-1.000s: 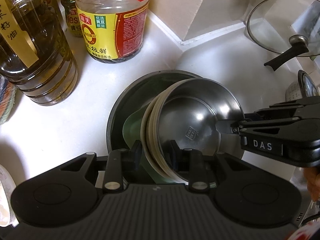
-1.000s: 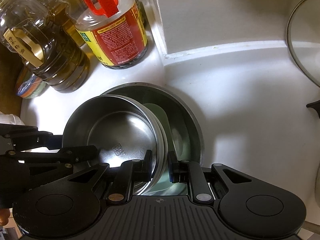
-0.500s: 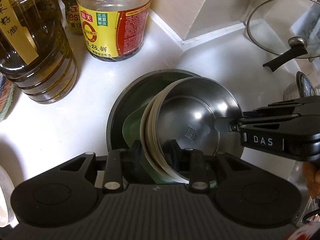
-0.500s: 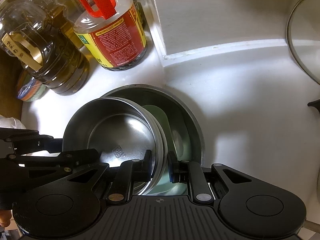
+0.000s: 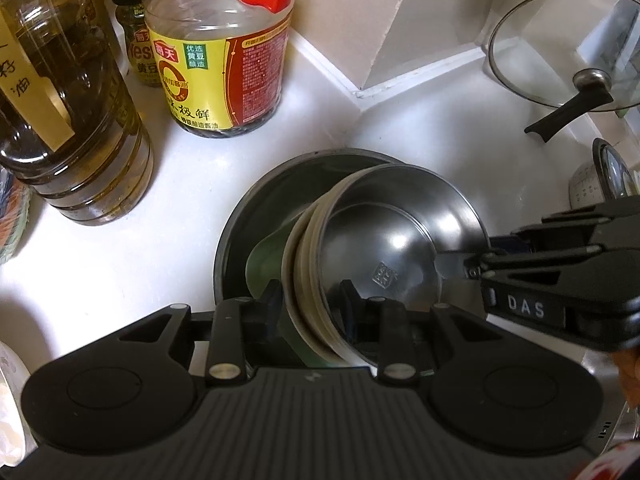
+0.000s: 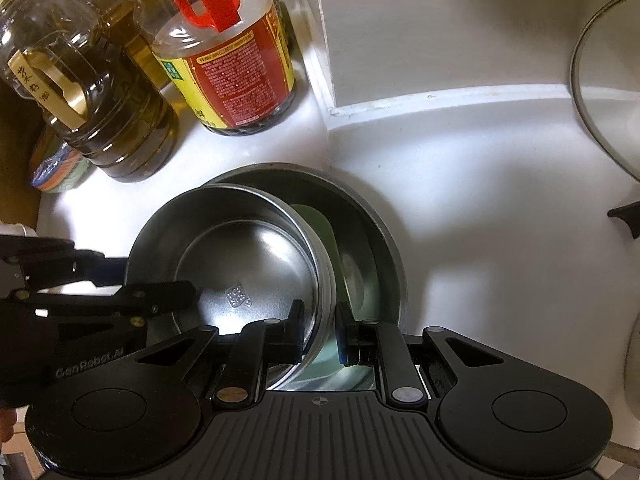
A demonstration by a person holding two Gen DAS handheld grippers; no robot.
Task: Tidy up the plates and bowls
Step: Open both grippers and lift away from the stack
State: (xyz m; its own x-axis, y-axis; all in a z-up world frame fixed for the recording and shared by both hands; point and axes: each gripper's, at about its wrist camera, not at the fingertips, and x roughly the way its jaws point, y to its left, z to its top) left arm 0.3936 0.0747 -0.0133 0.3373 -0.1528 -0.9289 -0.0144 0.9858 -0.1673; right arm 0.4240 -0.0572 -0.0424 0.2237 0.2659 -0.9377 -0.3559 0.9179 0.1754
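Left wrist view shows your left tongs (image 5: 308, 300) straddling the near rim of a nested stack of steel bowls (image 5: 384, 248), one finger outside, one inside; whether they clamp the rim fully you cannot tell, though they look closed onto it. Your right tongs (image 6: 318, 328) pinch the opposite rim the same way. The stack sits tilted inside a large steel basin (image 5: 256, 216) on the white surface (image 5: 120, 264), leaning on a pale green plate (image 5: 264, 256) beneath.

Expect thin polished steel: stiff, fairly light, but slick, and the nested bowls may slide apart or ring against the basin. Keep hold at the rolled rims, opposite each other, and lift level. The oil bottle (image 5: 68, 120) and soy sauce jug (image 5: 224, 60) stand well apart behind.
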